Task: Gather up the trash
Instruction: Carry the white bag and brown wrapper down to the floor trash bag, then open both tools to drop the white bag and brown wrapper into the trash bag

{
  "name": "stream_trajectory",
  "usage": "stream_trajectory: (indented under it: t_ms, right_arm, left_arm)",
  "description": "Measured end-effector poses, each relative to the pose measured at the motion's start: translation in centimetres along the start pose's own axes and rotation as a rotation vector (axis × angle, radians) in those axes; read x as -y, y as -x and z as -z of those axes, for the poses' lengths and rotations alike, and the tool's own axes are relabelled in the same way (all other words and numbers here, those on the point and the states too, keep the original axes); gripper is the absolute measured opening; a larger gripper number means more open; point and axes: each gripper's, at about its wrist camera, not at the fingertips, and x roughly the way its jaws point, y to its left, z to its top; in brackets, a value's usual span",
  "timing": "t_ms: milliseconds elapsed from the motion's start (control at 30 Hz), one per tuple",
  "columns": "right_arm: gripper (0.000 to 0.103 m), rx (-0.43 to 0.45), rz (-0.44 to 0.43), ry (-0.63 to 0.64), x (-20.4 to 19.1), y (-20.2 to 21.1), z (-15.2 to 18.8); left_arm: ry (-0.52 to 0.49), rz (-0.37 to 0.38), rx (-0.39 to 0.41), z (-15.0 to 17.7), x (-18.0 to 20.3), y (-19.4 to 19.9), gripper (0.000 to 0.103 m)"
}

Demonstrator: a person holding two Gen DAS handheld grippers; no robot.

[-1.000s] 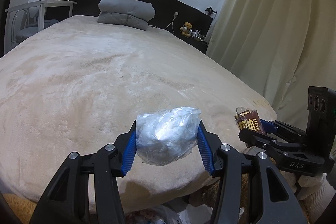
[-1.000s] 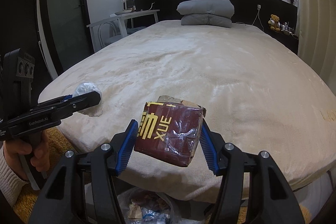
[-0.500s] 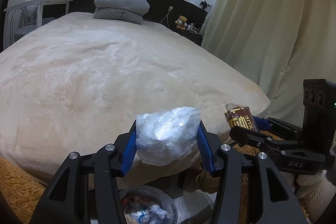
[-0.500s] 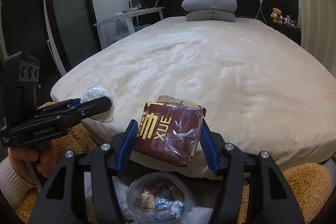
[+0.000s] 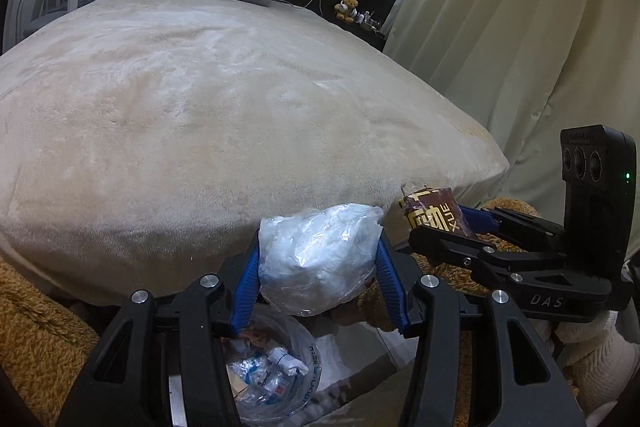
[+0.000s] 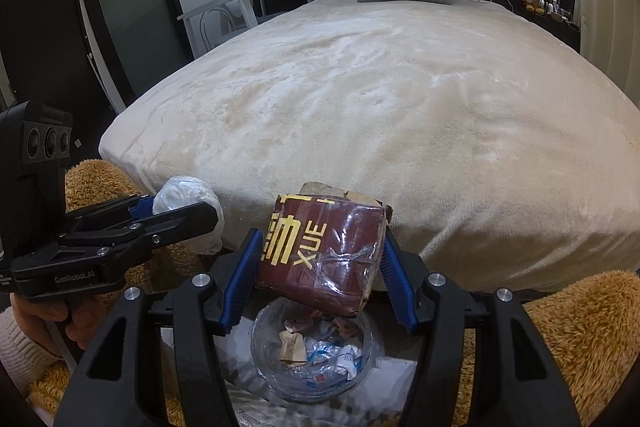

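Both pieces of trash are held off the cream plush bed (image 5: pixel 240 115), so the step in hand is the carry to the bin. The left gripper (image 5: pixel 318 263) has its blue-padded fingers (image 5: pixel 245 283) partly closed on a crumpled clear plastic wad (image 5: pixel 318 259); the right gripper (image 6: pixel 320 259) clamps a dark red wrapped packet with gold lettering (image 6: pixel 322 255) the same way. Below each load sits the clear-bag-lined trash bin (image 6: pixel 316 351), half full of wrappers (it stands on the floor at the bed's foot, between fuzzy brown slippers or a rug, I cannot tell which). Next, I judge, each load must be centred over the bin's mouth, then released by spreading the fingers, one at a time so the grippers do not collide.
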Motion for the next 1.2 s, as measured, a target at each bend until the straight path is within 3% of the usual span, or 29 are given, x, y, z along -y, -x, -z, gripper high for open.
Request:
stream_trajectory:
  t_ms: [533, 767, 1033, 1200]
  right_arm:
    - [0.058, -0.253, -0.026, -0.131, 2.1, -5.1, 2.6]
    - [0.058, -0.395, -0.094, -0.265, 3.2, -8.9, 3.5]
    - [0.058, -0.542, -0.081, -0.368, 4.1, -13.2, 4.8]
    - [0.058, -0.603, -0.062, -0.4, 4.5, -14.7, 5.5]
  left_arm:
    - [0.099, -0.043, -0.269, 3.4, -2.5, -4.3, 0.051]
    - [0.143, -0.073, -0.465, 5.6, -3.9, -8.4, 0.051]
    - [0.181, -0.104, -0.643, 7.9, -4.9, -11.9, 0.051]
    - [0.213, -0.115, -0.693, 8.7, -5.9, -13.0, 0.051]
